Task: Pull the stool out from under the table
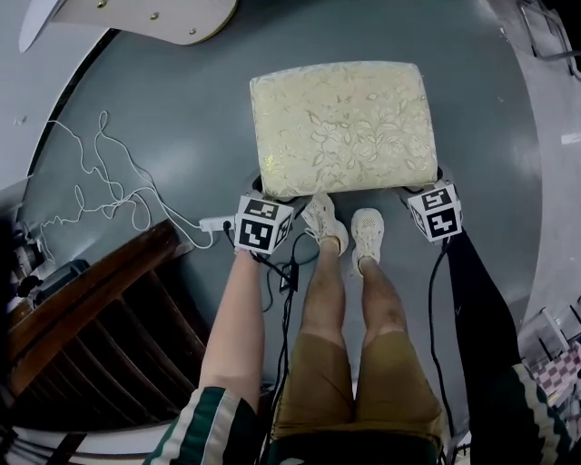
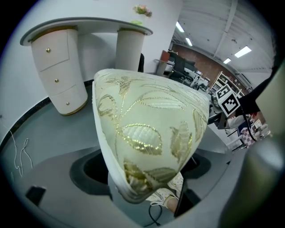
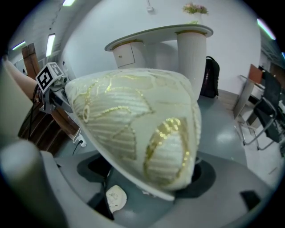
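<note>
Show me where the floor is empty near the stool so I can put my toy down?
Bare floor lies between the stool and the table, and right of the stool. It is crowded on the left by the white cord and wooden rack, and at the stool's near edge by the shoes, left gripper and right gripper.

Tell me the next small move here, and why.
Probably release: open both grippers and draw them back. The stool already stands clear of the table, its near edge against the person's shoes, and the left gripper and right gripper each clamp a near corner, so there seems little room left to pull.
</note>
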{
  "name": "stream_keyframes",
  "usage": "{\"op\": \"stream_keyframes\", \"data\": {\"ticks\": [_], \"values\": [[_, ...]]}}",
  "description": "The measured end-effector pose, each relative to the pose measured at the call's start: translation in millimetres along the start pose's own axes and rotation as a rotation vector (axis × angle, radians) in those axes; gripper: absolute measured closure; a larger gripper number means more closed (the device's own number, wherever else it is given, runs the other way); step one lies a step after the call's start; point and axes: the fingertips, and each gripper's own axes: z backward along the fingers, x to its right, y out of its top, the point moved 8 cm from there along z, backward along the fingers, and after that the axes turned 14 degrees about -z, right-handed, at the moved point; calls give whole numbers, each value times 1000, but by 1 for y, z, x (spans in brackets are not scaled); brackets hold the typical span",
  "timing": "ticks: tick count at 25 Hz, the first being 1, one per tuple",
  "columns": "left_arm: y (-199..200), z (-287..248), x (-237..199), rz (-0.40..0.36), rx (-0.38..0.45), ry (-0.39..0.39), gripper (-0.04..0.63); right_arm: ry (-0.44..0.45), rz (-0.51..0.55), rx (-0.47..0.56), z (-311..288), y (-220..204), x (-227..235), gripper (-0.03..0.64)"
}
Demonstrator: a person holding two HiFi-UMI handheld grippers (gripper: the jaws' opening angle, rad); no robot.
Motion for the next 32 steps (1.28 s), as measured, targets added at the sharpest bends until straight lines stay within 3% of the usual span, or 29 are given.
{"op": "stream_keyframes", "data": {"ticks": [9,14,32], "values": [[3,1,-4,-13,-3,-6,137,-13,-9,-11,2,3,-2,167],[2,5,-1,24,-33,-41,137,-14,-15,-73,9,4,-4,167],[4,3,3,84,-77,-101,137,-38,-2,-137,22,15,-3,167]]}}
